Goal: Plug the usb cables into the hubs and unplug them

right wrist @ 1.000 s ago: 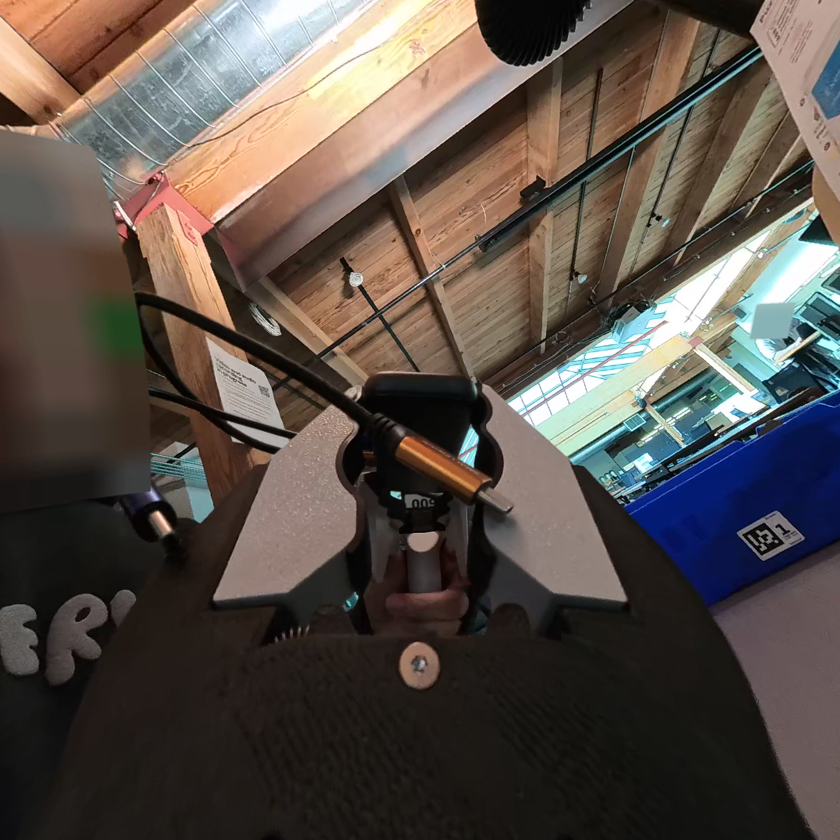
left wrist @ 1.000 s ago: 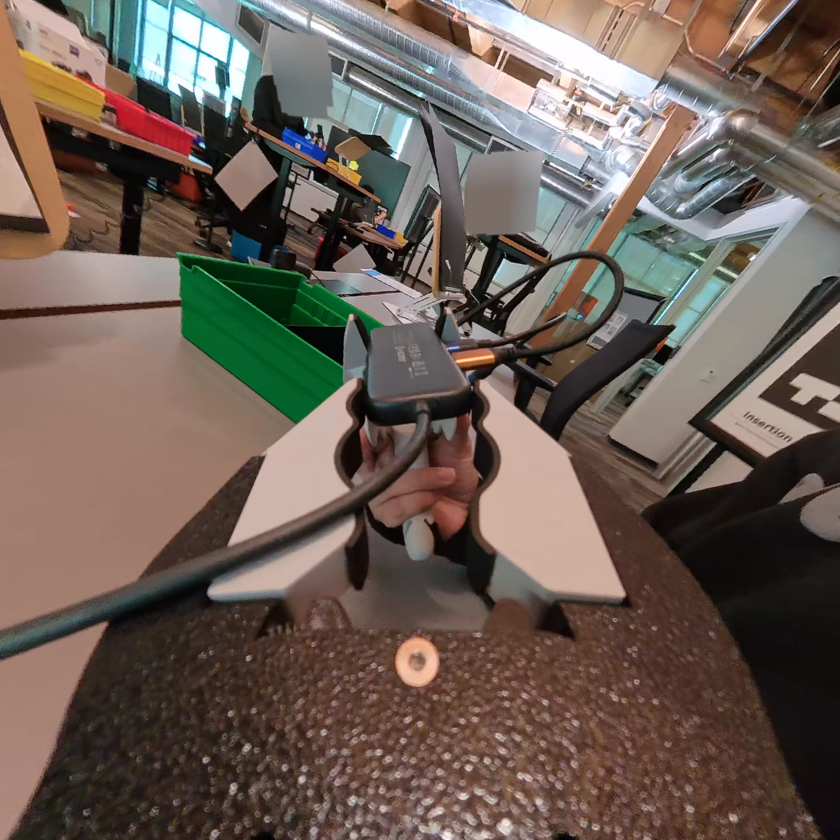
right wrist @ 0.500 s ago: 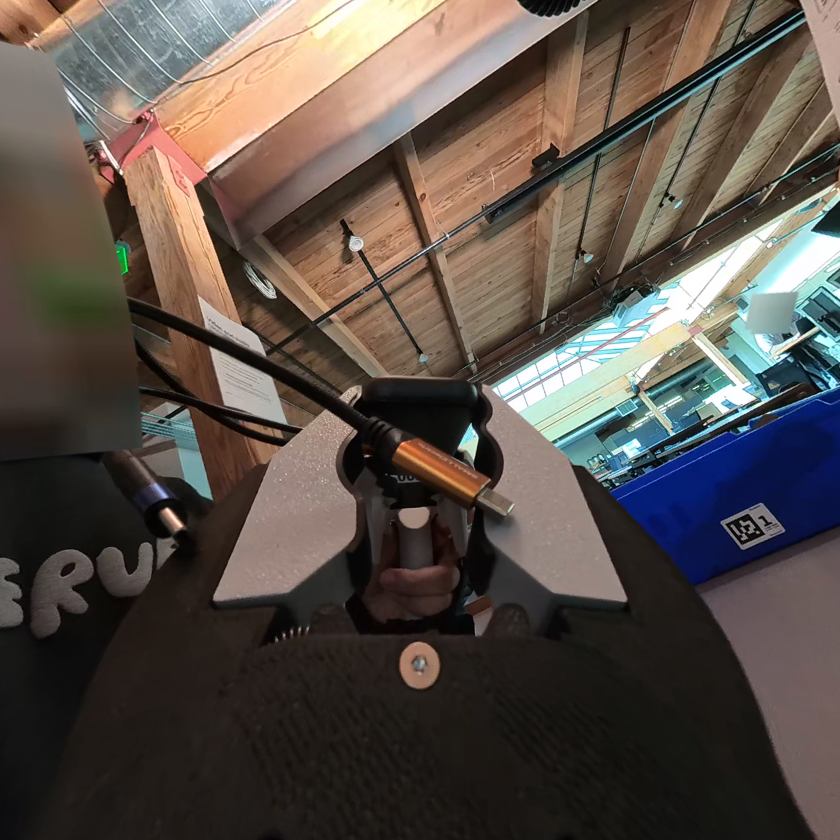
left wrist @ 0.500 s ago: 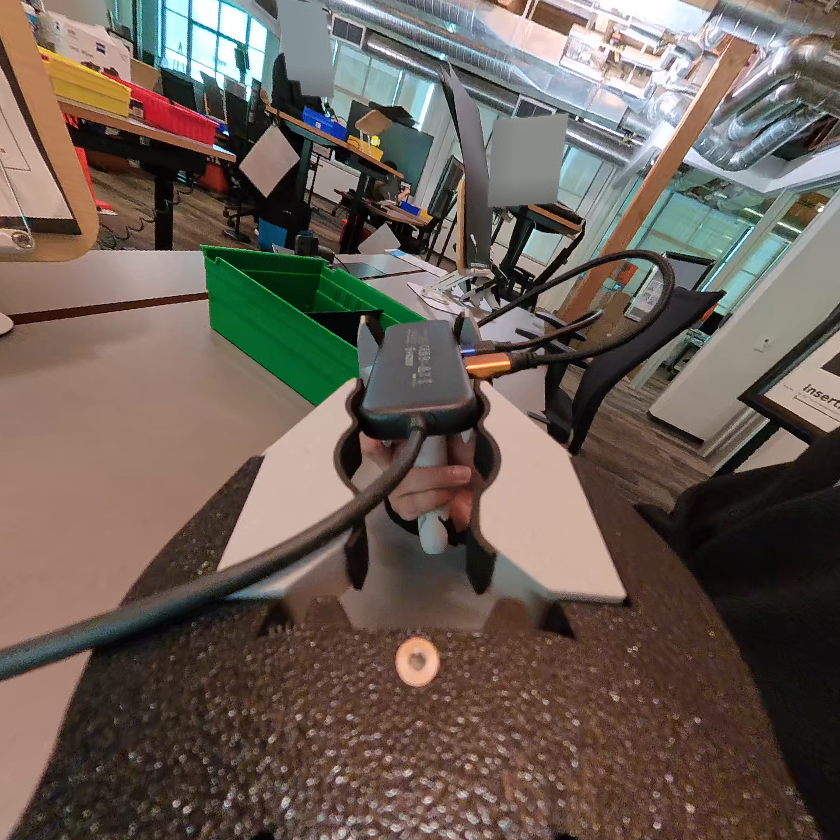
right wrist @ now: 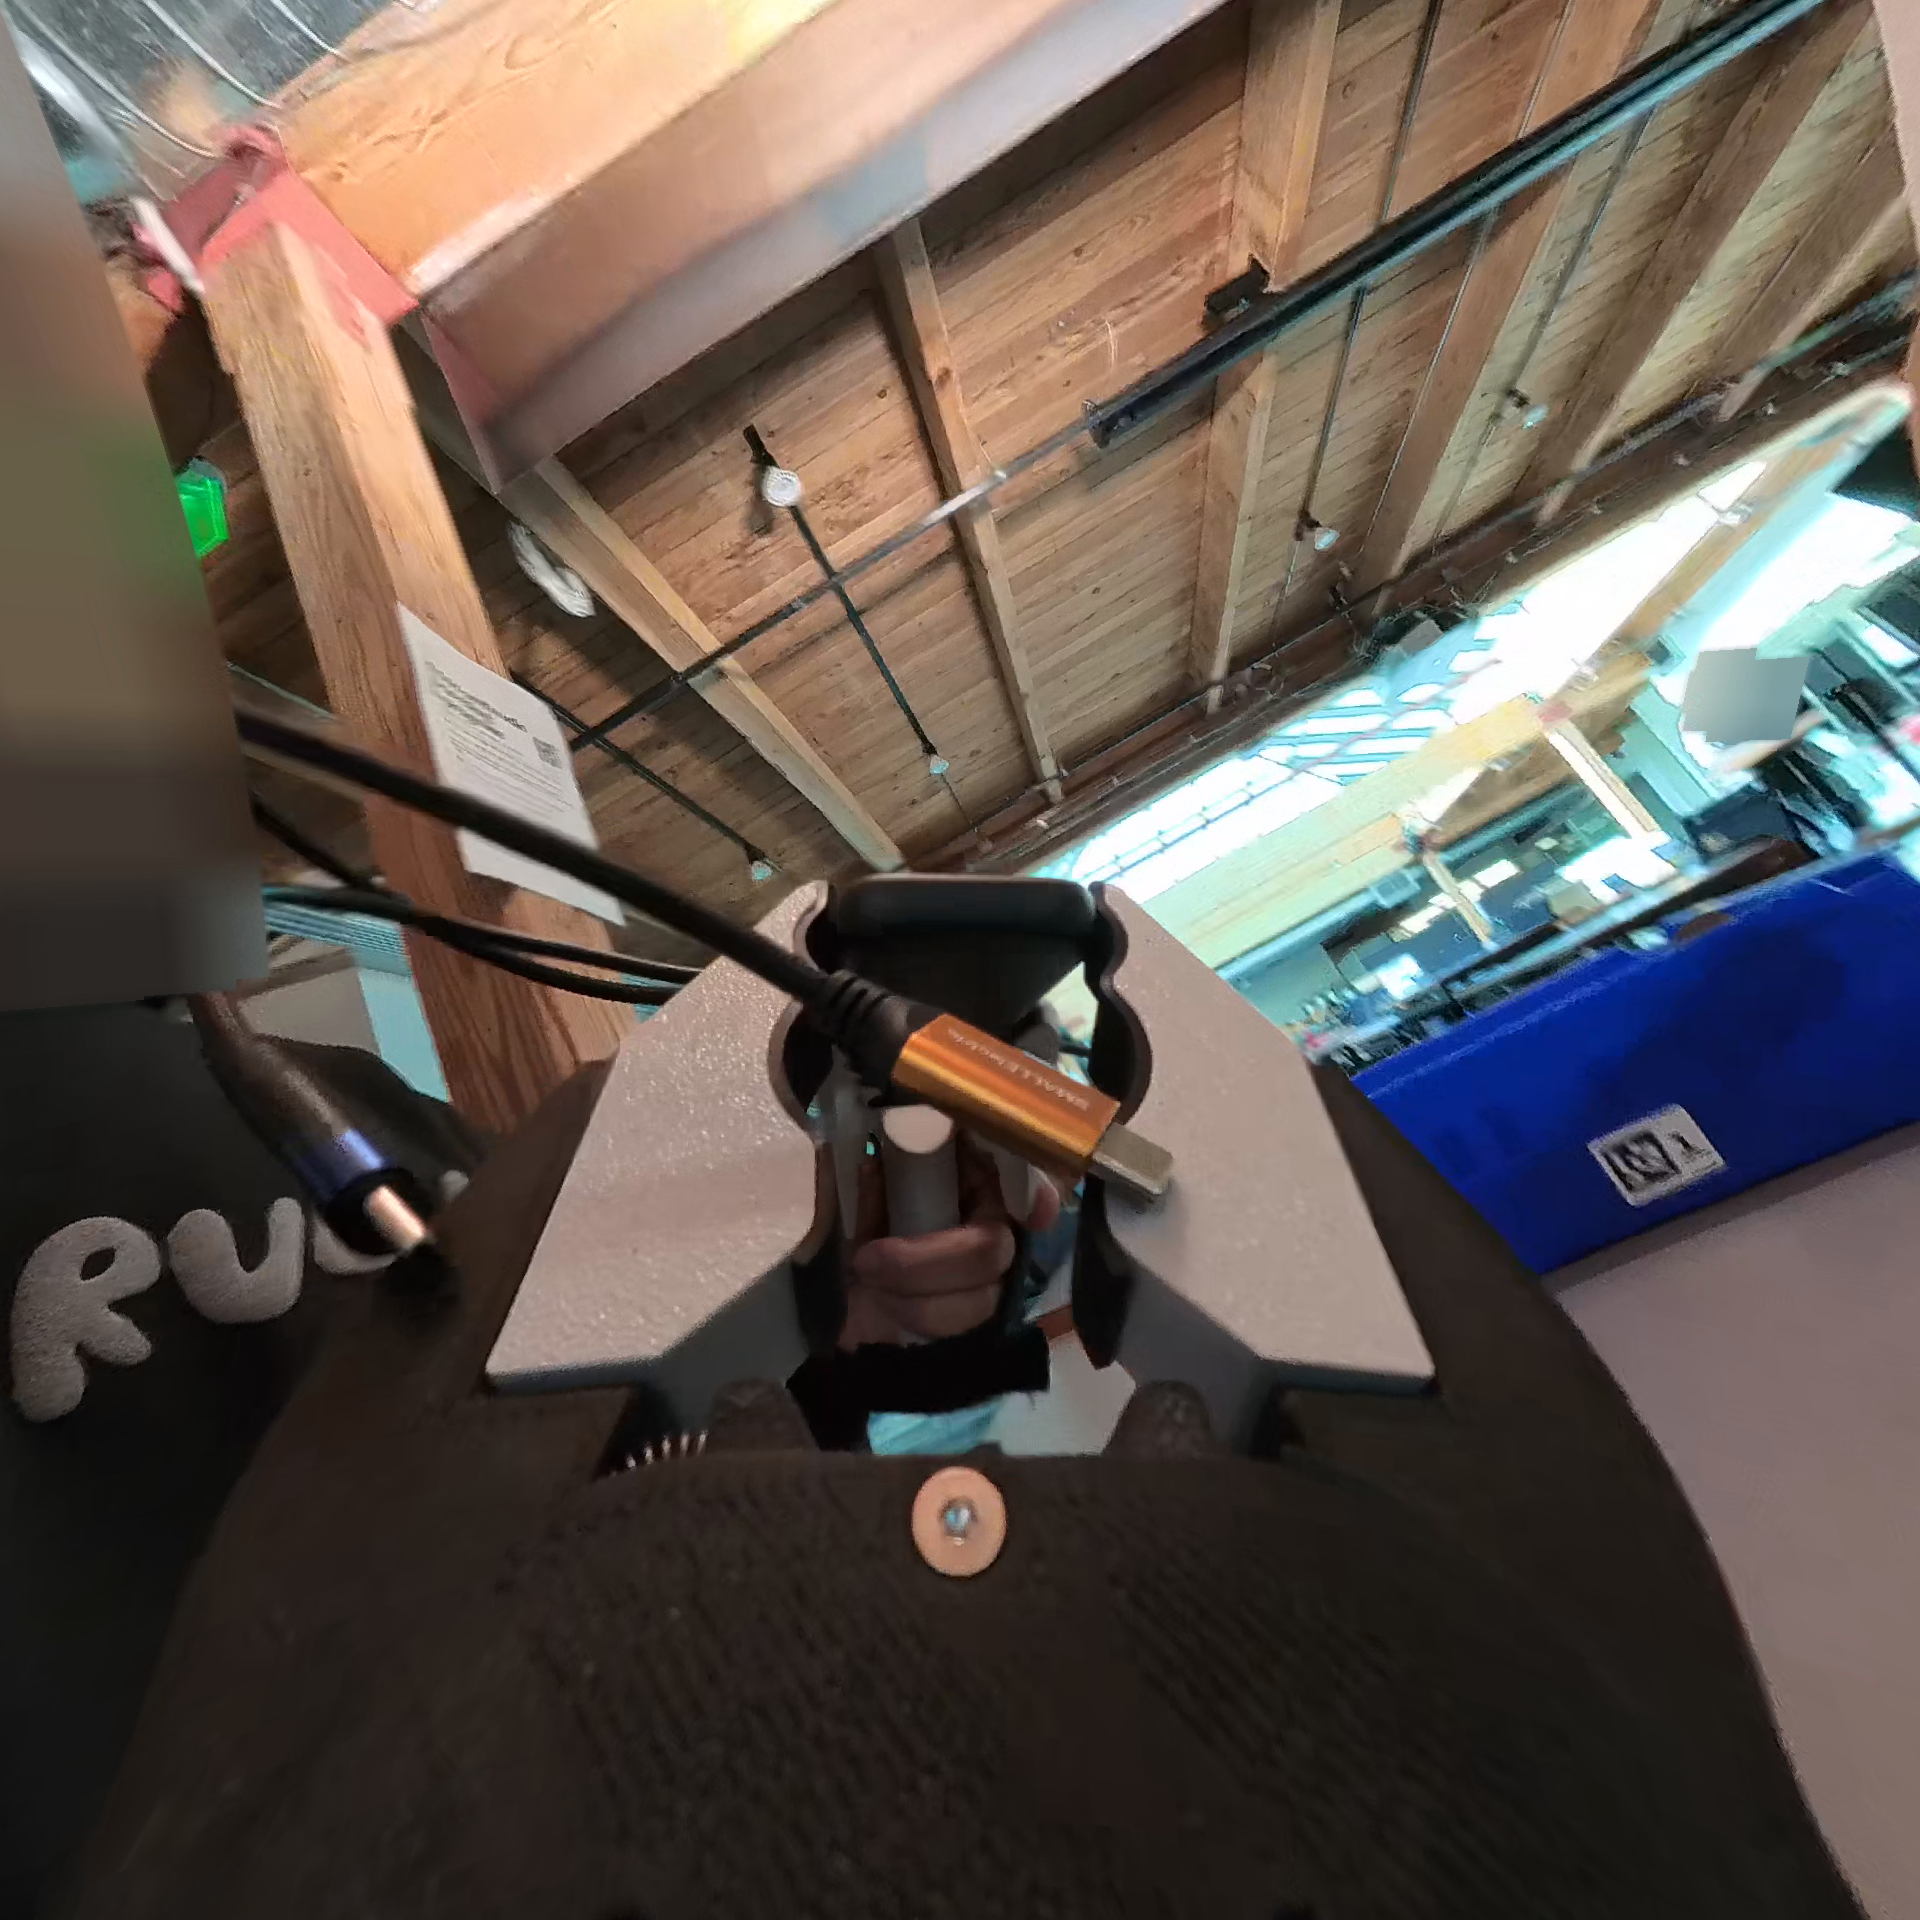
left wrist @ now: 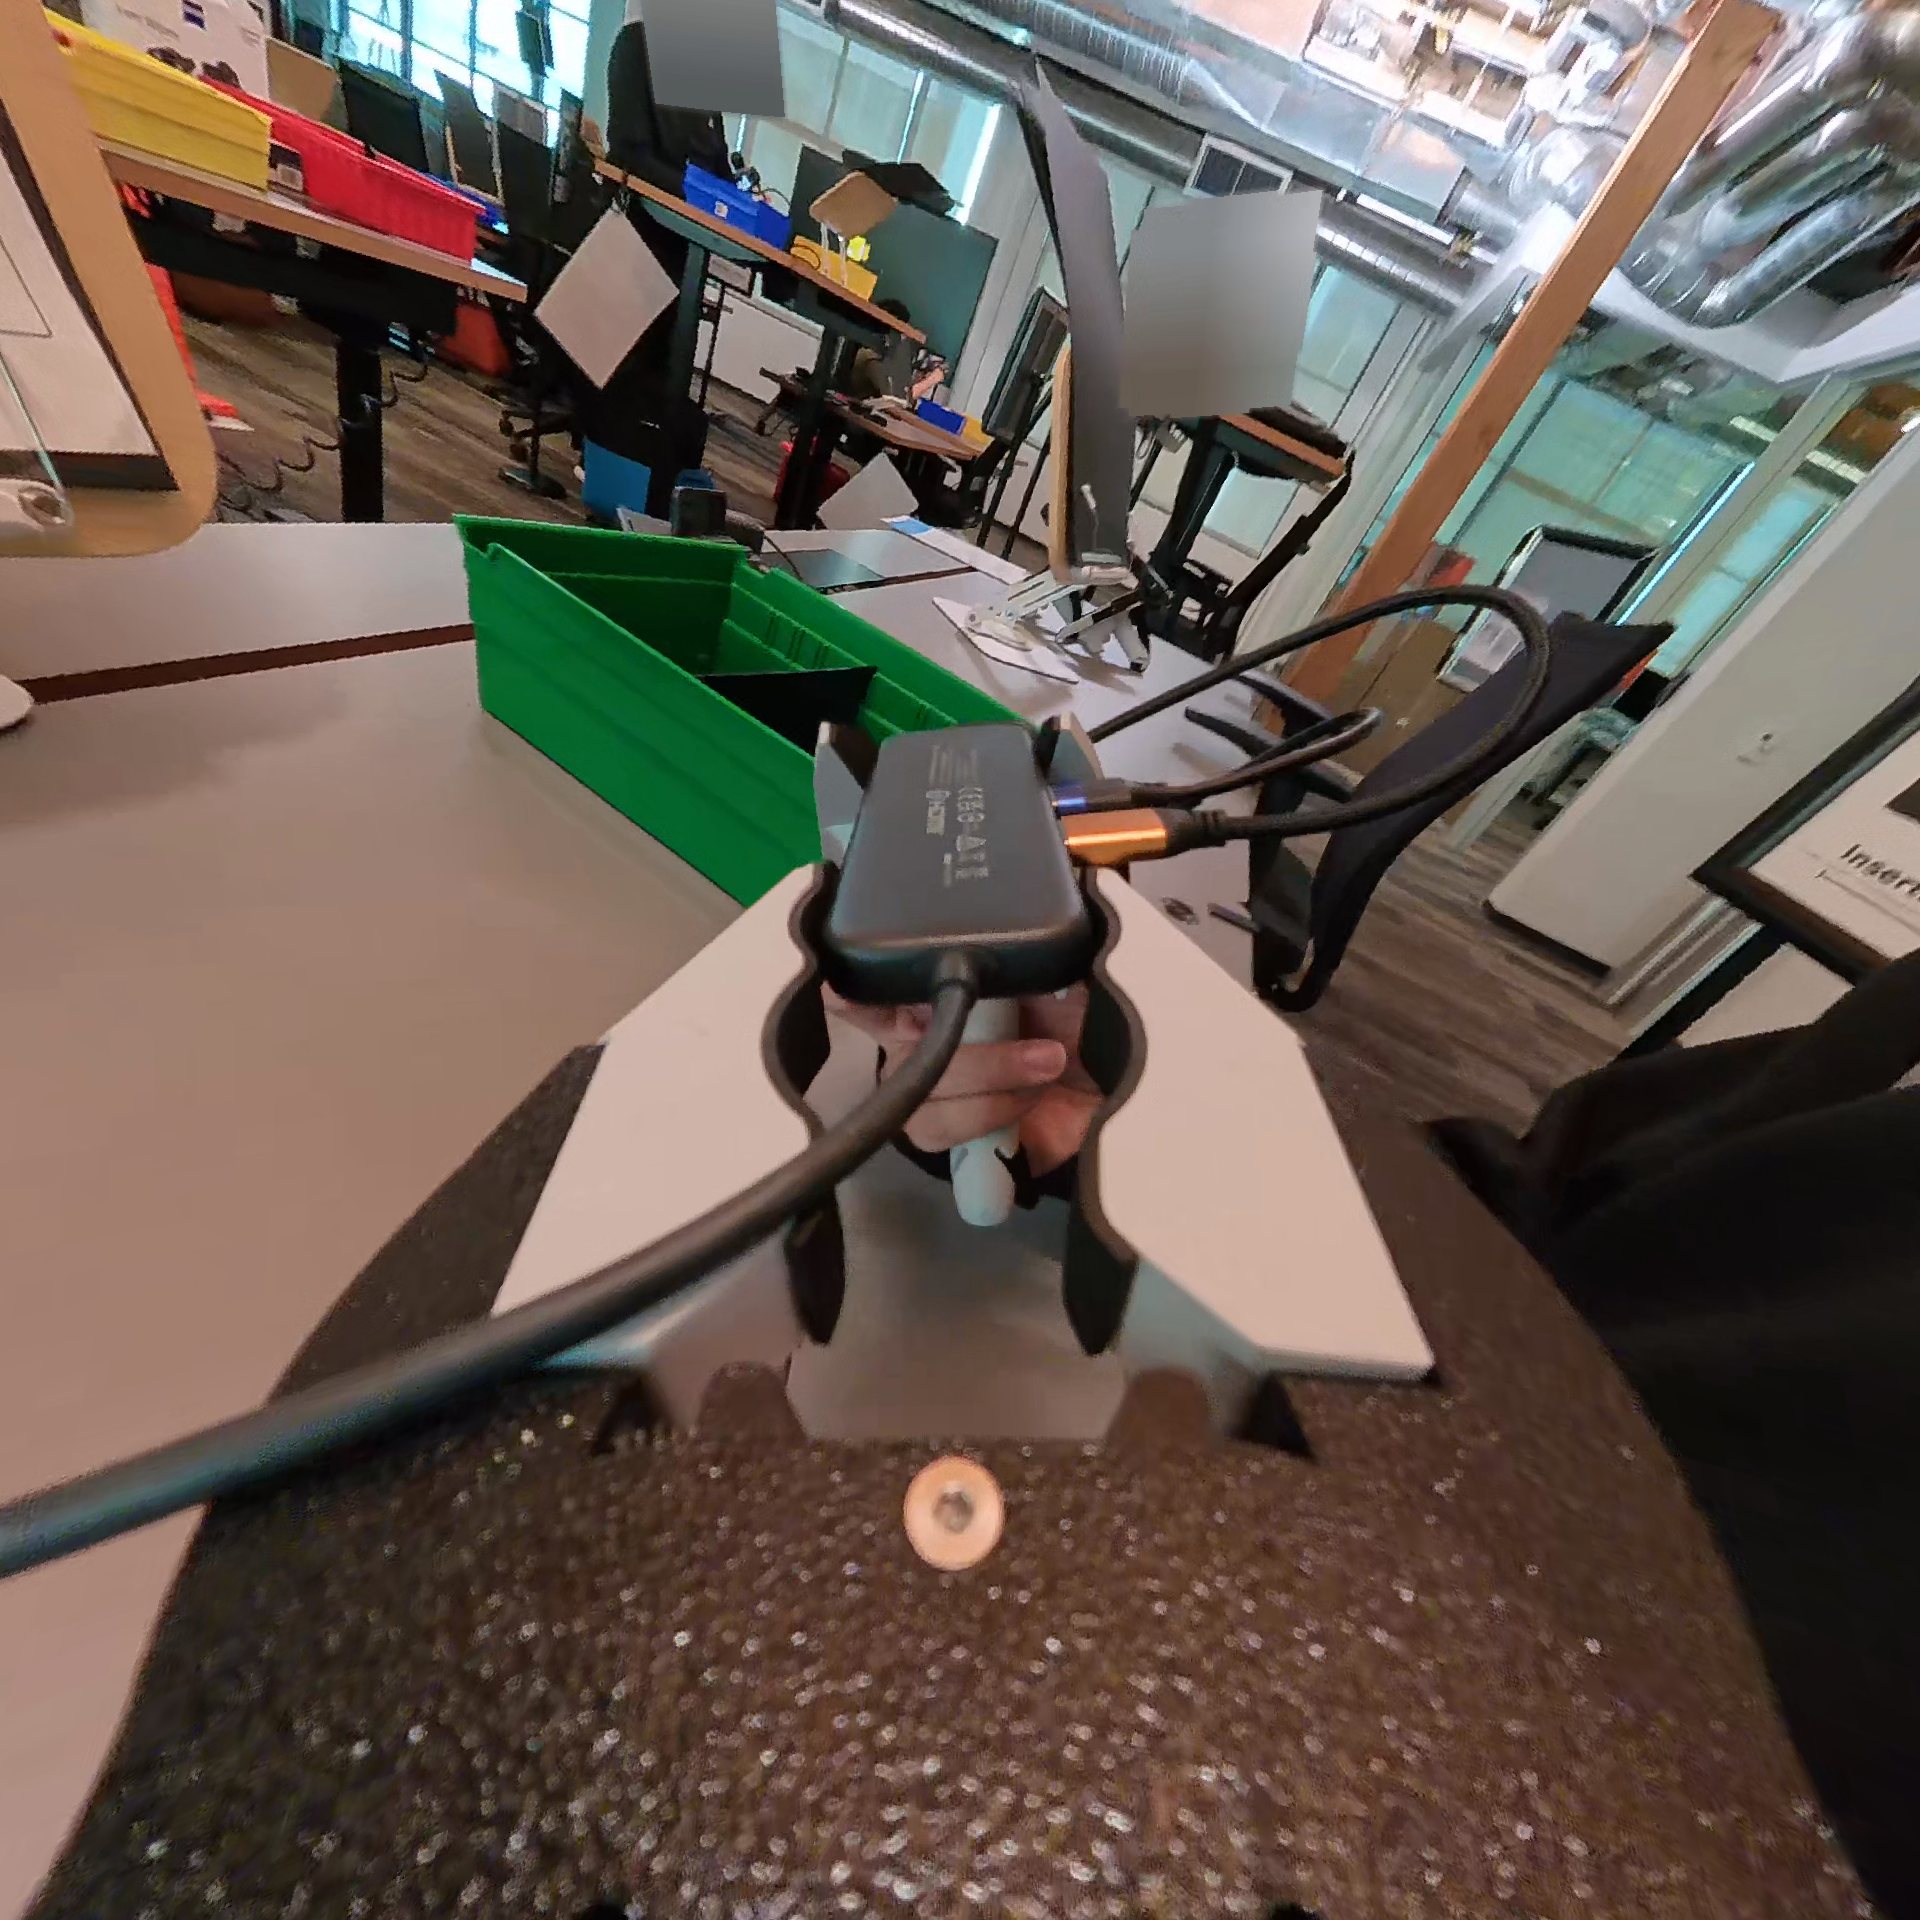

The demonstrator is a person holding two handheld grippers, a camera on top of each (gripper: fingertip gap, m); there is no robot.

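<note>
My left gripper (left wrist: 956, 885) is shut on the near end of a black USB hub (left wrist: 951, 831), held above the table. An orange plug (left wrist: 1117, 836) and a blue-ringed plug (left wrist: 1086, 798) sit in the hub's right side. The hub's own cable (left wrist: 623, 1299) trails to the lower left. My right gripper (right wrist: 958, 920) faces the other way and its tips close on the hub's far end (right wrist: 966, 940). A free orange plug (right wrist: 997, 1101) with bare metal tip lies across the right finger. A free blue-ringed plug (right wrist: 353, 1174) hangs at the left.
A green bin (left wrist: 644, 665) stands on the grey table (left wrist: 260, 935) ahead left. A blue bin (right wrist: 1662, 1039) stands at the right in the right wrist view. A black office chair (left wrist: 1455, 748) and the person's dark top (left wrist: 1714, 1299) are to the right.
Both grippers and the hub have swung together, so more table and bin show in the left wrist view. The free orange plug has slid lower over the right finger. Grips are unchanged.
</note>
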